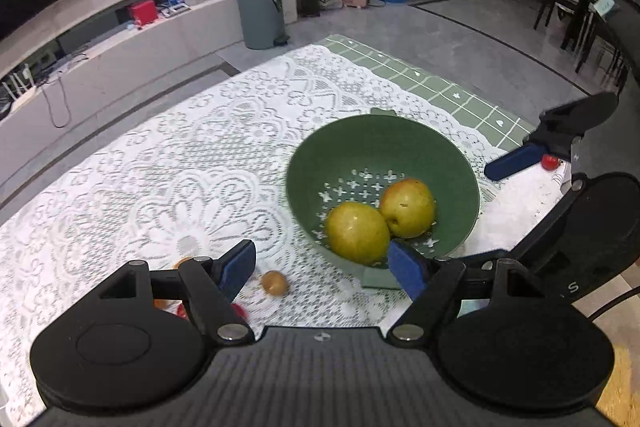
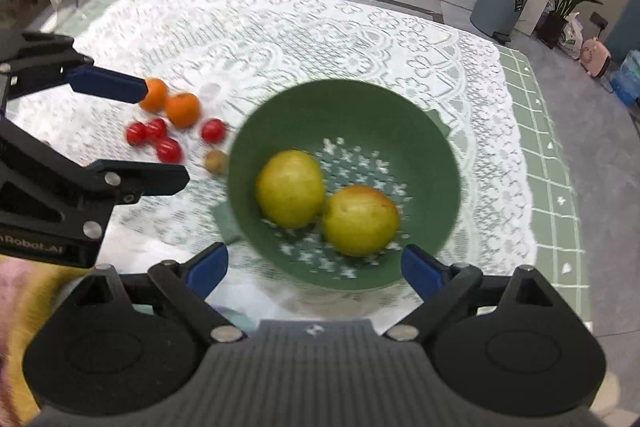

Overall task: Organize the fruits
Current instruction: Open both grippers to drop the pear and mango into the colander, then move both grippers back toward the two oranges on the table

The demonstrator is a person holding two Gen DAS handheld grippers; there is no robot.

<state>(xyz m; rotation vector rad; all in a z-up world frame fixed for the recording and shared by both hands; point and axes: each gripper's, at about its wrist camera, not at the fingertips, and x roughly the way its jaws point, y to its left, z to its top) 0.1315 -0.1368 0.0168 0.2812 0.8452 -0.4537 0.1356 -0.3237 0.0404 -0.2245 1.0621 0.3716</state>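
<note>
A green colander bowl (image 1: 304, 163) (image 2: 440, 155) sits on the lace cloth and holds two yellow-green pears (image 1: 357, 233) (image 1: 407, 207), also in the right wrist view (image 2: 290, 189) (image 2: 360, 221). My left gripper (image 1: 322, 269) is open and empty above the bowl's near rim. My right gripper (image 2: 314, 267) is open and empty over the bowl's near edge. Left of the bowl lie two oranges (image 2: 182, 109) (image 2: 154, 94), several cherry tomatoes (image 2: 168, 149) and a small brown fruit (image 2: 216, 161) (image 1: 275, 283).
The table has a white lace cloth (image 1: 180, 155) over a green checked cloth (image 1: 440, 83). A cherry tomato (image 1: 549, 161) lies by the right gripper's finger in the left wrist view. A grey bin (image 1: 260, 11) and a low counter stand beyond the table.
</note>
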